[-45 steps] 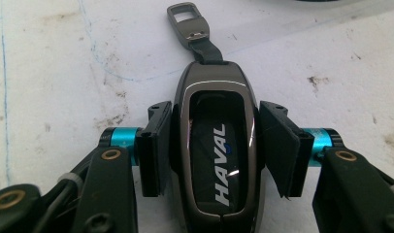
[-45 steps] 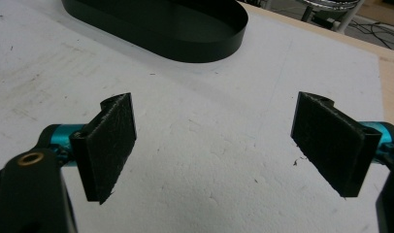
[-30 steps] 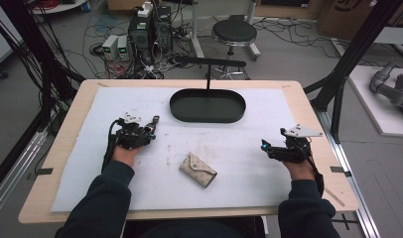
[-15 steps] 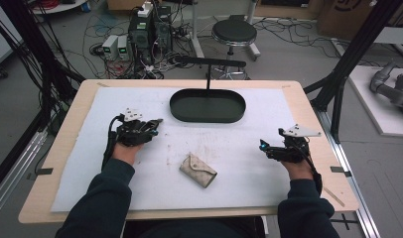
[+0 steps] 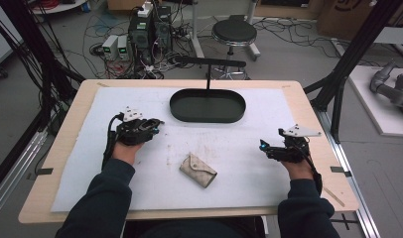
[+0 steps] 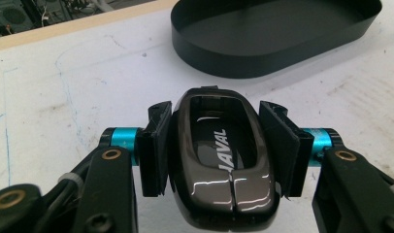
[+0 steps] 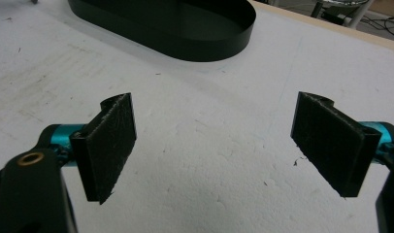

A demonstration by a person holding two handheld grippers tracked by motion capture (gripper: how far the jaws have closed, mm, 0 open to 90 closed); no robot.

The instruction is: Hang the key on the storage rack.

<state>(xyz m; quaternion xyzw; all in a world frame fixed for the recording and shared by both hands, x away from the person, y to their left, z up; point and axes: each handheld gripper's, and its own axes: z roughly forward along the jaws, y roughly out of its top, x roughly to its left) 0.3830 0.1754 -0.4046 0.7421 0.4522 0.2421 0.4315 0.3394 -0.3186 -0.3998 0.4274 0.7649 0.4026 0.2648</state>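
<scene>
We carry toward the black oval tray (image 6: 277, 36), which lies just ahead of our left gripper (image 6: 219, 145), whose jaws are clenched on the glossy dark car key fob (image 6: 221, 160), so we keep that squeeze even and release low over its floor. Our right gripper (image 7: 229, 145) hangs released over bare mat, well apart from the tray, with nothing between its pads.

left gripper (image 5: 157, 124) with the dark glossy key fob (image 6: 223, 160) clamped in it has drifted slightly right and toward the black oval tray (image 5: 208, 117) since a second ago; the jaws have turned from pointing up-right to pointing more level to the right
</scene>
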